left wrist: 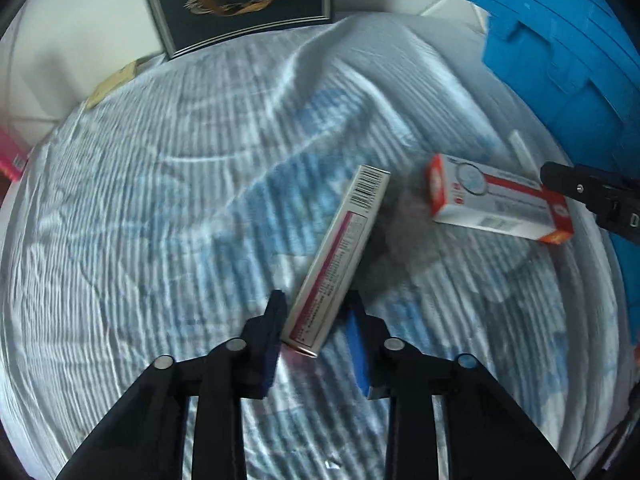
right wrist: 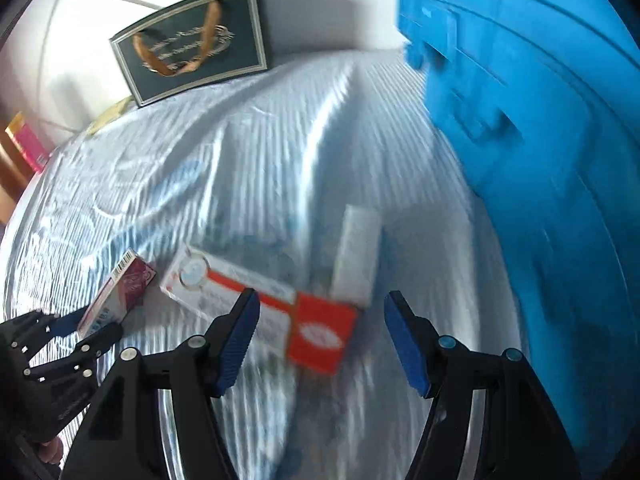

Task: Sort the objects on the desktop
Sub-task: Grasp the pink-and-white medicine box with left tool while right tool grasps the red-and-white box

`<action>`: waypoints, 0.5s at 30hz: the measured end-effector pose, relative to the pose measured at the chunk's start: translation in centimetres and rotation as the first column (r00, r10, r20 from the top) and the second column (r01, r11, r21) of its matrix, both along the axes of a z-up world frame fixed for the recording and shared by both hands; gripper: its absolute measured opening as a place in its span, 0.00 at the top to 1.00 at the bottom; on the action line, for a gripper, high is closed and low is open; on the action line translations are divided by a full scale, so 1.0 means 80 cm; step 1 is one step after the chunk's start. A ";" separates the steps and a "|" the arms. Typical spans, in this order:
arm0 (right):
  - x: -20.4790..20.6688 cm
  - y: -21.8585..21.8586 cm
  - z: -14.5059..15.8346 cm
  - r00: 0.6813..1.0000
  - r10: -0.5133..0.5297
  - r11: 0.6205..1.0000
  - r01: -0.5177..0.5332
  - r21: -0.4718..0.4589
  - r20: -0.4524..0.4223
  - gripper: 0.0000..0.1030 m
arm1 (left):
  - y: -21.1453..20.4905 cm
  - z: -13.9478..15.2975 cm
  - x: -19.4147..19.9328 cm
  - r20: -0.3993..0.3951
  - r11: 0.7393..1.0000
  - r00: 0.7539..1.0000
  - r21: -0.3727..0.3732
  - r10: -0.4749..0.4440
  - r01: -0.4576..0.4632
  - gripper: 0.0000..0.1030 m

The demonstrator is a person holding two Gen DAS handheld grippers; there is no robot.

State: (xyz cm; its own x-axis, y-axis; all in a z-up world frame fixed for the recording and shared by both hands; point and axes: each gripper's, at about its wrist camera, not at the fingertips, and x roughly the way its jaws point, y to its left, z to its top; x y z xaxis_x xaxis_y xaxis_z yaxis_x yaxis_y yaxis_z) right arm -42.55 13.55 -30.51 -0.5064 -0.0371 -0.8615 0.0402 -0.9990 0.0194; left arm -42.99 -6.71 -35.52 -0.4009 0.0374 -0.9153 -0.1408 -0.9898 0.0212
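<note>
The left hand-held gripper is clamped on a maroon carton. The right hand-held gripper hangs open above the red-and-white box, its pads clear, beside the blue crate.

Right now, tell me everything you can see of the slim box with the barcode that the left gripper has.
The slim box is a long, narrow carton, apparently cardboard: grey-white side with fine print and a maroon stripe, barcode at its far end, maroon face seen from the right wrist. It tilts away from the left gripper, whose blue pads clamp its near end. Its far end points toward the red-and-white box without touching it.
</note>
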 end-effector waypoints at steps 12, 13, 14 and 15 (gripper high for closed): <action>0.024 -0.032 -0.041 0.942 0.213 0.959 -0.151 -0.240 0.261 0.18 | -0.016 -0.001 0.025 0.017 0.997 0.997 -0.012 0.074 -0.074 0.81; 0.032 -0.035 -0.036 0.943 0.226 0.954 -0.163 -0.252 0.245 0.18 | -0.018 -0.001 0.024 0.015 0.997 0.997 -0.011 0.071 -0.071 0.81; 0.035 -0.035 -0.030 0.951 0.216 0.958 -0.162 -0.237 0.220 0.18 | -0.021 -0.001 0.024 0.014 0.997 0.997 -0.008 0.071 -0.071 0.81; 0.035 -0.033 -0.023 0.962 0.197 0.965 -0.157 -0.209 0.189 0.18 | -0.023 -0.001 0.024 0.013 0.997 0.997 -0.006 0.072 -0.072 0.80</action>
State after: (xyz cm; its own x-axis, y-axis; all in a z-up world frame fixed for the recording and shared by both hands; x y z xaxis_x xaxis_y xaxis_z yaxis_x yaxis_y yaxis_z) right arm -39.78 10.90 -32.32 -0.2889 -0.2832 -0.9145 0.1911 -0.9531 0.2348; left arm -41.09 -8.57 -35.58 -0.3899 0.0035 -0.9208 -0.0694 -0.9973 0.0255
